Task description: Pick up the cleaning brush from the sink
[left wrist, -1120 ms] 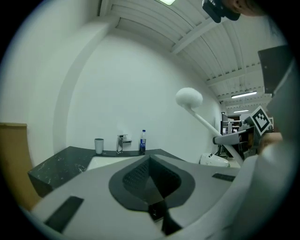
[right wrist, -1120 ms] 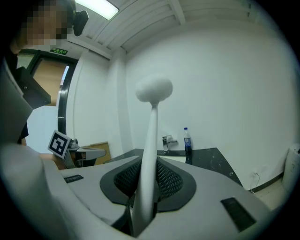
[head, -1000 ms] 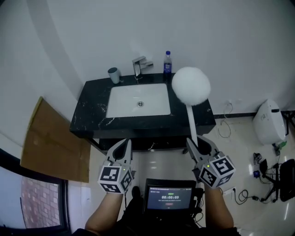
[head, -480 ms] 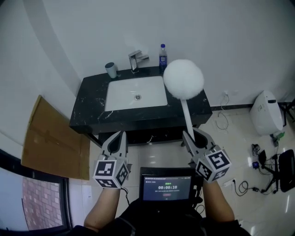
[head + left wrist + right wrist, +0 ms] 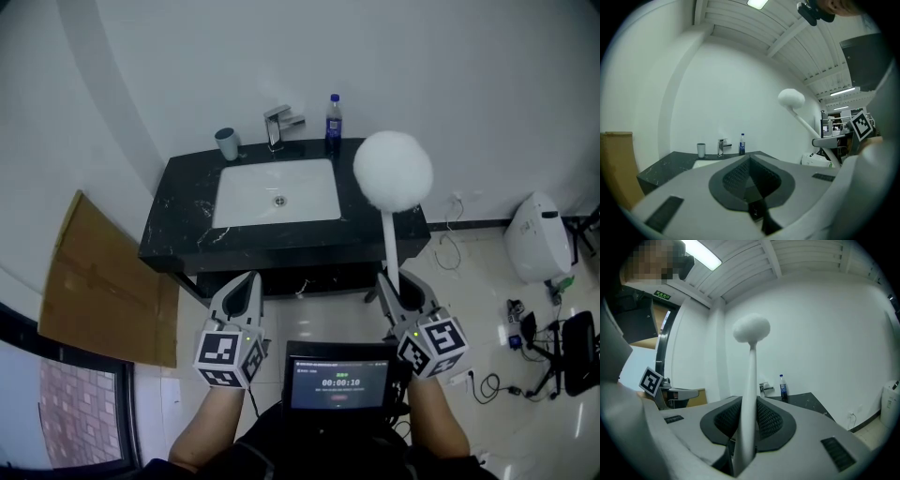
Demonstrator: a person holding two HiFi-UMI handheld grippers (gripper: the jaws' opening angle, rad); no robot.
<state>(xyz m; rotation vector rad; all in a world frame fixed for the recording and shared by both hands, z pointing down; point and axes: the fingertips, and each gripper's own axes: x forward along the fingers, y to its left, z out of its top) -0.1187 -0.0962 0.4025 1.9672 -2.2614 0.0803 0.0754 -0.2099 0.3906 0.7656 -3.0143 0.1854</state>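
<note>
The cleaning brush [image 5: 394, 173] looks light, soft-headed and stiff-stemmed; the right gripper [image 5: 398, 286] jaws clamp its near end, while the left gripper [image 5: 246, 283] jaws sit closed and empty.

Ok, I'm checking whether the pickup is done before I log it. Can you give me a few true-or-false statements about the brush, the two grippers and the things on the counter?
The right hand-held gripper is shut on the cleaning brush handle. True.
The cleaning brush lies in the sink. False: it is held up in the air, out of the basin.
The left hand-held gripper holds the bottle. False: its jaws are together on nothing; the bottle stands on the counter beside the faucet.
A cup stands left of the faucet. True.
</note>
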